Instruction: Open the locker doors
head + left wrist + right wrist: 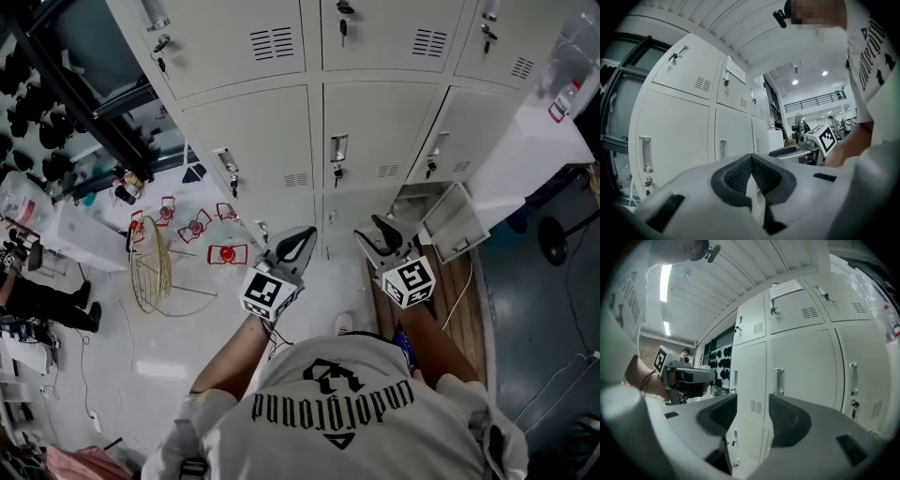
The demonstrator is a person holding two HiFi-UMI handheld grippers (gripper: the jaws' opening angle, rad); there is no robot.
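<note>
Smooth grey sheet-metal locker doors (375,131), louvred, are shown; one lower door (457,223) is swung open. The left tool (751,159) is closed, the right tool (753,404) spread wide.

Open air lies before the lockers (375,131); an open door (457,223) juts out at right.

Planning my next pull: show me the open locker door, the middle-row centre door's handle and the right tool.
open locker door (456,225), head view, its inner face.
centre door's handle (338,147), head view, middle of the grip.
right tool (753,401), right gripper view, midway between its open fingertips.
</note>
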